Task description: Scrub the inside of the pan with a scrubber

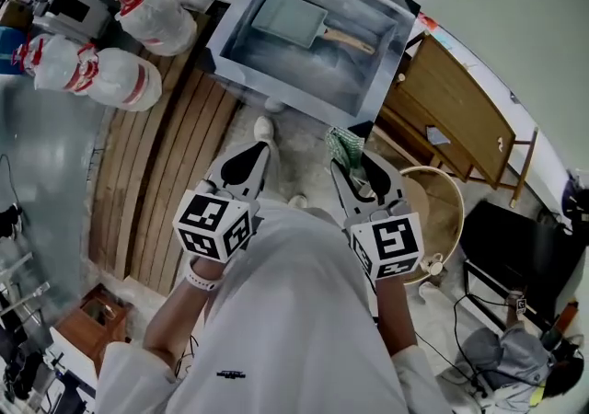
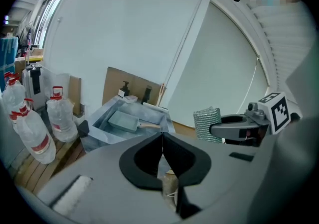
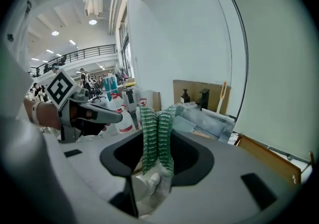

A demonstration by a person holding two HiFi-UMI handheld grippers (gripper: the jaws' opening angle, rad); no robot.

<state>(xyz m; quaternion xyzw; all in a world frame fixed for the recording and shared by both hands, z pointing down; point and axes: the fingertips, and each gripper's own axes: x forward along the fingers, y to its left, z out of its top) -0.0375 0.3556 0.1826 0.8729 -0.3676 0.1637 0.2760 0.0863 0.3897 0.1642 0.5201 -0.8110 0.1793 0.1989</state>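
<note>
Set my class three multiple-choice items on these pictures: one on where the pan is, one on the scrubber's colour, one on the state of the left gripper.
1. Where is the pan?
A. on the floor
B. in the sink
C. on a shelf

2. What colour is the scrubber?
A. green
B. red
C. black

3. How is the left gripper?
A. wide open
B. shut on the scrubber
C. shut, empty

Answers:
1 B, the pan lies flat in the basin.
2 A, green mesh shows between the jaws of the right gripper.
3 C, its jaws meet with nothing between them.
</note>
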